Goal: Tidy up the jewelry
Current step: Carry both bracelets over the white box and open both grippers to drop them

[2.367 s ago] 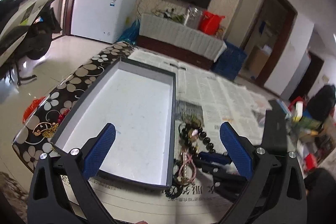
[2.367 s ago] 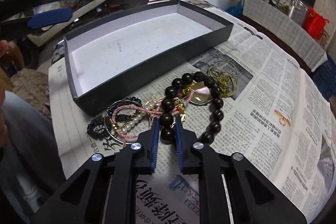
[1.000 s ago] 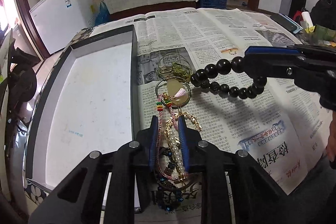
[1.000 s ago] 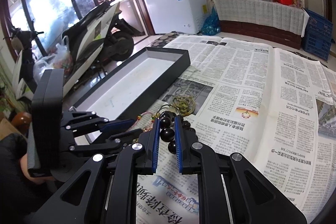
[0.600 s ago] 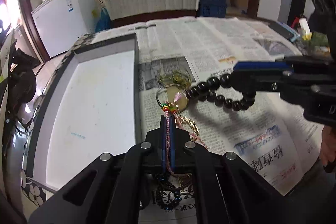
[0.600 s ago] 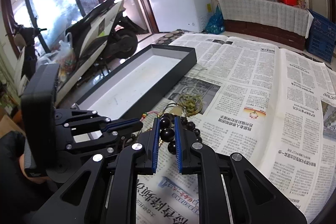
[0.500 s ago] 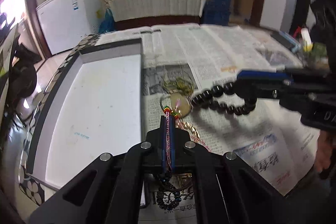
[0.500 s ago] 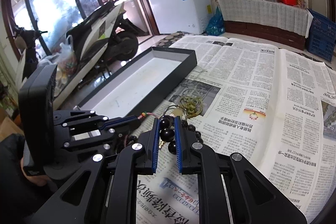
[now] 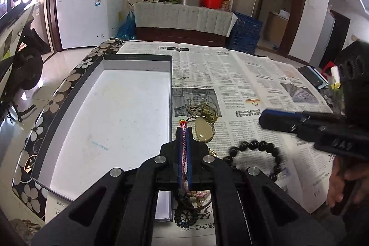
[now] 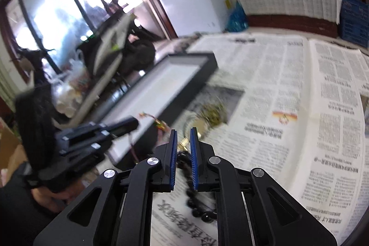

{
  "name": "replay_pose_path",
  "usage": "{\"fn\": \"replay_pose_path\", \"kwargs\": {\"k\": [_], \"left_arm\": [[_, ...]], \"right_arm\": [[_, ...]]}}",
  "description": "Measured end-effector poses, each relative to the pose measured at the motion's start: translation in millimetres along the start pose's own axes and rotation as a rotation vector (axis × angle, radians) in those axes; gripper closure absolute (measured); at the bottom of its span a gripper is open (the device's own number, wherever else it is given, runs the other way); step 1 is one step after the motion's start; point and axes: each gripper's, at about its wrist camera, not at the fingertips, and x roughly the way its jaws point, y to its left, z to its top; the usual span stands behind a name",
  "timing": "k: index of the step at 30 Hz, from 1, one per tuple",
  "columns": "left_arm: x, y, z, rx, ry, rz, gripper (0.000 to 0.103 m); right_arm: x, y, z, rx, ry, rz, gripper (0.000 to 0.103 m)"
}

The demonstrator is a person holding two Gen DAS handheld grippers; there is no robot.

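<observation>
My left gripper (image 9: 184,130) is shut on a pink braided cord bracelet (image 9: 183,149) with red, yellow and green beads at its tip; it is lifted beside the black tray (image 9: 69,93). More tangled jewelry (image 9: 191,204) hangs under the left gripper. The dark bead bracelet (image 9: 256,153) lies on the newspaper, blurred. It also shows below my right gripper (image 10: 183,130), whose blue pads stand slightly apart with nothing between them. A pale stone pendant (image 9: 203,130) and gold-green chains (image 9: 203,107) lie on the paper.
Newspaper (image 9: 242,75) covers the table. The tray's white floor is bare and it lies along the table's left edge. A phone (image 9: 313,80) lies at the far right. A white freezer (image 9: 90,13) and a side table stand behind.
My right gripper has let go of the dark bead bracelet, which dropped onto the newspaper, and has risen. My left gripper closed on the pink cord bracelet earlier and has lifted it slightly.
</observation>
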Motion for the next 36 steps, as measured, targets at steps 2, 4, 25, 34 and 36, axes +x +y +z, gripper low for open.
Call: {"fn": "replay_pose_path", "kwargs": {"k": [2,4,25,34,36], "left_arm": [[-1.6,2.2,0.9,-0.005,-0.01,0.012,0.1],[0.2,7.3,0.6,-0.02,-0.001,0.025,0.1],[-4.0,9.4,1.2,-0.024,-0.005,-0.001,0.1],[-10.3,14.4,4.8,-0.041,-0.029,-0.012,0.1],[-11.0,14.5,5.4,-0.042,-0.032,-0.01,0.1]], "right_arm": [[4.1,2.6,-2.3,-0.031,0.034,-0.032,0.085],[7.5,4.0,-5.4,-0.059,0.055,-0.07,0.07],[42.7,-7.8,-30.4,-0.211,0.205,-0.306,0.073],[46.6,8.7,-36.3,-0.265,0.154,-0.277,0.089],[46.2,19.9,-36.9,-0.302,0.114,-0.288,0.089]]}}
